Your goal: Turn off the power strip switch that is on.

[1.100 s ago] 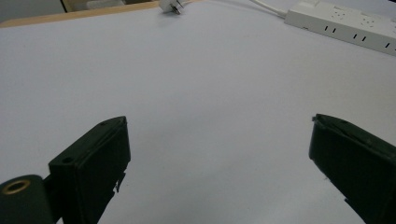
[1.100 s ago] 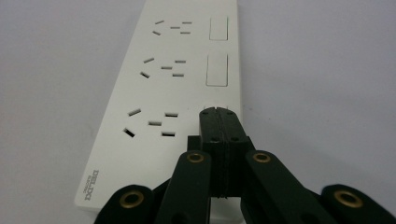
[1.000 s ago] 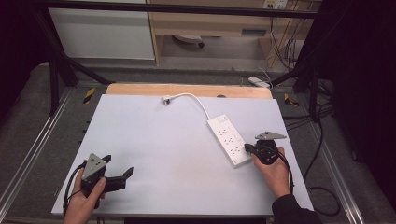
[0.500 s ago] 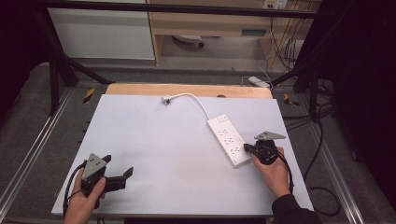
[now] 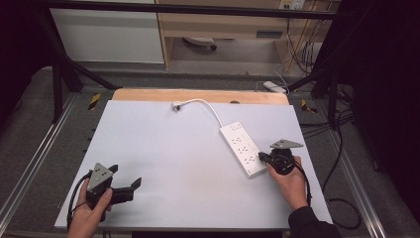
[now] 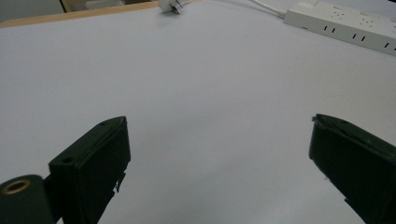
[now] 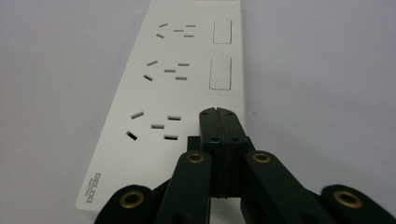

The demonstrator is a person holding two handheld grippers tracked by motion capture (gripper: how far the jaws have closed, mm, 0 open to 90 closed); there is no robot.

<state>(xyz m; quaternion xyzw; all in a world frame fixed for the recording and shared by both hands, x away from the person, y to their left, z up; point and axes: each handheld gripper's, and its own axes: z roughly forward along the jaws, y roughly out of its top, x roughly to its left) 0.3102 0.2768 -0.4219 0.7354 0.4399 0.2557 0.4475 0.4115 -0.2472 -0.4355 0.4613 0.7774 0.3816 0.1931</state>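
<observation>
The white power strip (image 5: 243,150) lies at a slant on the pale tabletop (image 5: 163,148), toward its right side, and everything else is best placed from it; the right gripper (image 5: 264,158) sits at the strip's near end, its tips over the near right corner, and whether they press on the plastic I cannot tell; its jaws are pressed flat together with nothing between them. From the strip's far end a white cord (image 5: 210,108) curves away to a plug (image 5: 176,105) lying loose close to the wooden edge (image 5: 198,95) of the table. The left gripper (image 5: 126,181) is well apart from the strip, off toward the near left corner of the tabletop, held low in a hand (image 5: 89,213); its jaws stand wide apart and grip nothing.

The right gripper view shows what the high view cannot; the strip's three banks of slots (image 7: 159,126) run away from the closed tips (image 7: 219,114), a rocker switch (image 7: 220,73) sits beside each of the two farther banks, the tips stand over the spot in line with them, and small grey lettering (image 7: 95,187) marks the near left corner. The left gripper view shows bare tabletop between its two black jaws, with the strip (image 6: 345,25) and plug (image 6: 172,5) far off along the top edge; the high view alone shows both hands at once, and a dark sleeve (image 5: 312,225) behind the right one.
</observation>
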